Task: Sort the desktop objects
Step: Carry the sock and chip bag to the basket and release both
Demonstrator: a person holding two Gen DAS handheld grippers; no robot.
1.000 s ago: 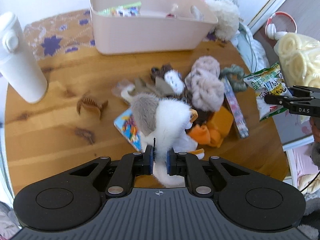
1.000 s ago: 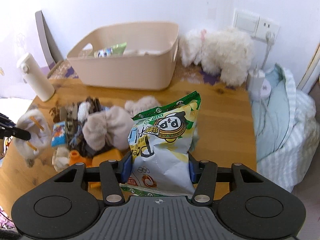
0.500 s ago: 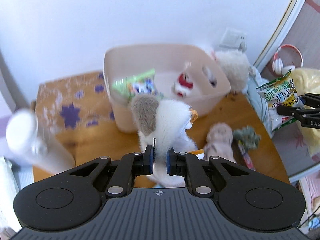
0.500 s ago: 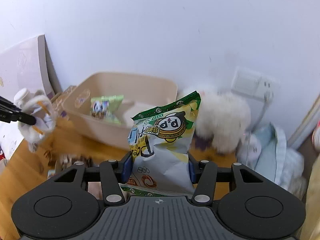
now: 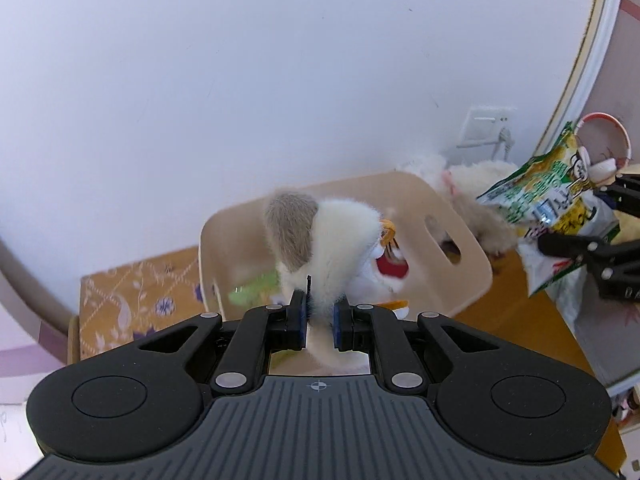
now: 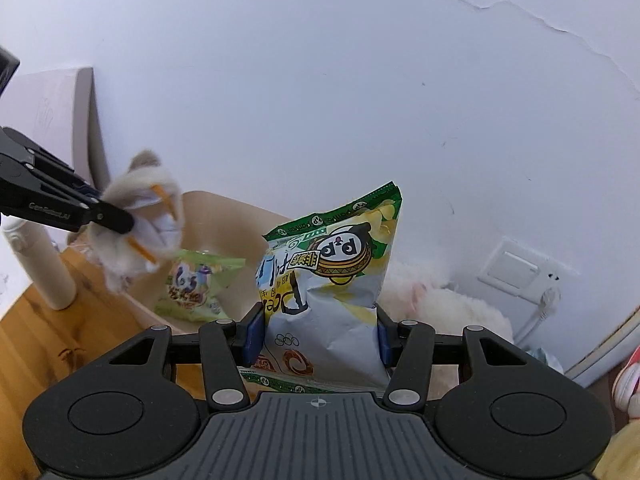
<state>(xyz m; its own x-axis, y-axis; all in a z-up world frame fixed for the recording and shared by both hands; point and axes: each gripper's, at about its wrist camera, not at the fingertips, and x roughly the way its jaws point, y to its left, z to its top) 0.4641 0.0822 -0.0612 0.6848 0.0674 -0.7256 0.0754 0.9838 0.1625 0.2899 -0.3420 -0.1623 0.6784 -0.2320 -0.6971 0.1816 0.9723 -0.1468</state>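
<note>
The left gripper point(image 5: 320, 322) is pinching a white-and-grey plush toy point(image 5: 332, 248) above the beige storage bin point(image 5: 460, 264). The right gripper point(image 6: 320, 338) is clamping a green-and-white chip bag point(image 6: 332, 280) upright, near the bin's rim. Beyond, a green snack packet point(image 6: 196, 284) is lying inside the bin.

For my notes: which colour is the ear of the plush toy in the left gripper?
Grey-brown, on a white plush toy; clearest in the left wrist view.

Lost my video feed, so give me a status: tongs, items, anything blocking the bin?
Left tongs shut on plush toy. Right tongs shut on chip bag. Both over beige bin. Nothing blocking.
</note>
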